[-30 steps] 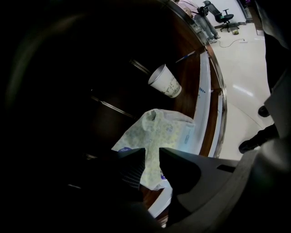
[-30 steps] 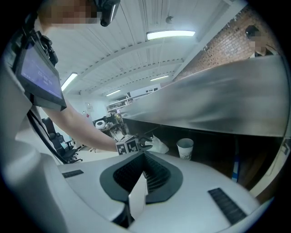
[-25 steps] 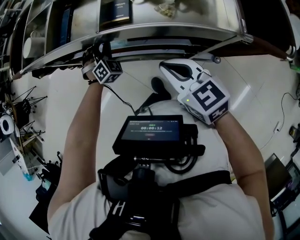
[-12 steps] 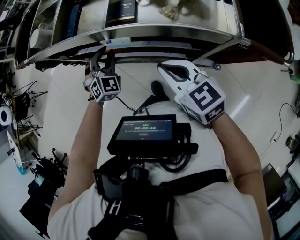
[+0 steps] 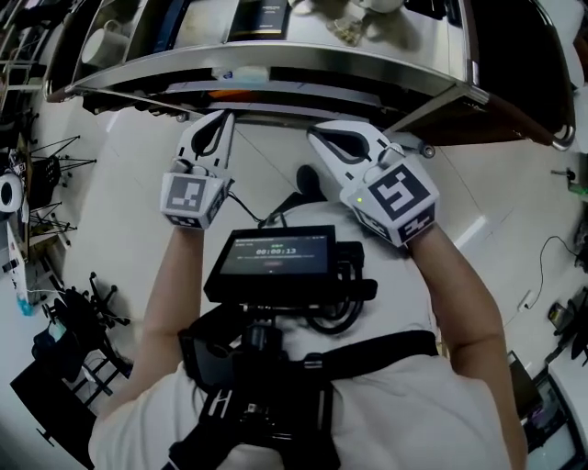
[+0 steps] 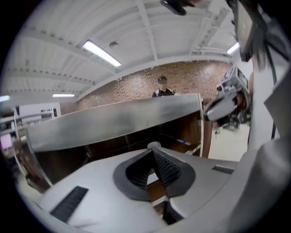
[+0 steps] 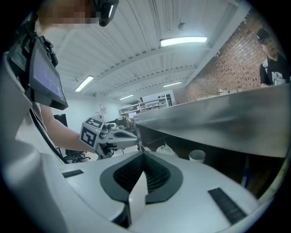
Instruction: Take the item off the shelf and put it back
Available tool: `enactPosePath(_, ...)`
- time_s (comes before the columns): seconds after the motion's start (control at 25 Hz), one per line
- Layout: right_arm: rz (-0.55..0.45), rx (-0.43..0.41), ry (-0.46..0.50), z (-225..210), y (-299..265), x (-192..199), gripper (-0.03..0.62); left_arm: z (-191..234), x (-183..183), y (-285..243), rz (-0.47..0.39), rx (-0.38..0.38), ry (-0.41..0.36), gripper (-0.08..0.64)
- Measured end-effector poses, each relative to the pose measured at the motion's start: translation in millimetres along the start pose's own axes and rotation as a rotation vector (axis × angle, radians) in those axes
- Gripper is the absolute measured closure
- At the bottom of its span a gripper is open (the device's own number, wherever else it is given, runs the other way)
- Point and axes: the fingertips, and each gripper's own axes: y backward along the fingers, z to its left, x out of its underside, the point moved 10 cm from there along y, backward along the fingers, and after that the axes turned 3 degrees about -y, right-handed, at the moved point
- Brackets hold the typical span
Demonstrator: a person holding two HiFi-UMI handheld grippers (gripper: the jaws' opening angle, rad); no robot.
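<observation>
While both grippers hang just below the front edge of the metal shelf that runs across the top of the head view, neither one holds anything. The left gripper, left of centre, has just been closing its jaws. Its own view shows the ribbed pads meeting at the tip with nothing between them. The right gripper, right of centre, likewise has its jaws pressed together and empty. Both point up the frame toward the shelf and touch nothing on it. On the shelf, apart from both grippers, are a dark box at top centre, a white cup at upper left and a crumpled bag to the right of the box. Which of these is the item to be taken cannot be told. A small screen sits at the person's chest, in the middle of the frame.
</observation>
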Motion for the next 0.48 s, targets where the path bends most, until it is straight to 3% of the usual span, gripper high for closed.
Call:
enactPosePath(0.08,-0.017,-0.012,0.005,0,-2,-1,0.584,-4,2,8,-0.057,0.037,0.18,0.549)
enactPosePath(0.16,-0.036,-0.029,0.008,1,-1,-4,0.584,-17,-1,17,-0.105,0.058,0.279,0.549)
enactPosePath(0.48,-0.117,-0.094,0.04,21,43,-14,0.584,-84,-34,56,-0.154,0.056,0.291,0.549)
